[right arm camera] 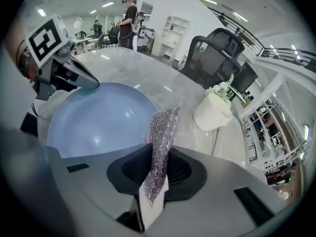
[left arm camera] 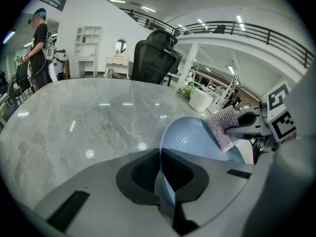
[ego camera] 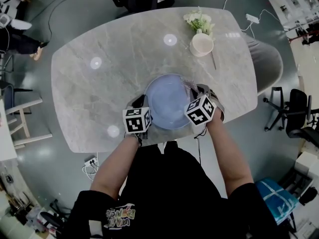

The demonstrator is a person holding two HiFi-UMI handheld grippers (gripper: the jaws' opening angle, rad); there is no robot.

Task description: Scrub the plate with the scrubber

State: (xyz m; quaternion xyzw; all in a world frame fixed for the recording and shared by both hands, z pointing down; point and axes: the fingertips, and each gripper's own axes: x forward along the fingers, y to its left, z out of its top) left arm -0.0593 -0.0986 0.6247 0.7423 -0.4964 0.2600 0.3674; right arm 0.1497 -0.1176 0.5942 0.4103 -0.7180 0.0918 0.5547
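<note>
A pale blue plate (ego camera: 167,99) lies on the marble table near its front edge, between my two grippers. My left gripper (ego camera: 141,109) is shut on the plate's left rim (left arm camera: 163,181). My right gripper (ego camera: 197,96) is shut on a silvery mesh scrubber (right arm camera: 160,147), which stands up from the jaws beside the plate's right rim (right arm camera: 98,117). In the left gripper view the scrubber (left arm camera: 223,128) hangs over the plate's far edge (left arm camera: 197,137). I cannot tell whether the scrubber touches the plate.
A white pot of pale flowers (ego camera: 201,40) stands at the table's far right, also in the right gripper view as a white pot (right arm camera: 212,111). A thin stick (ego camera: 213,59) lies beside it. A black office chair (left arm camera: 154,58) stands behind the table. A person (left arm camera: 39,43) stands far left.
</note>
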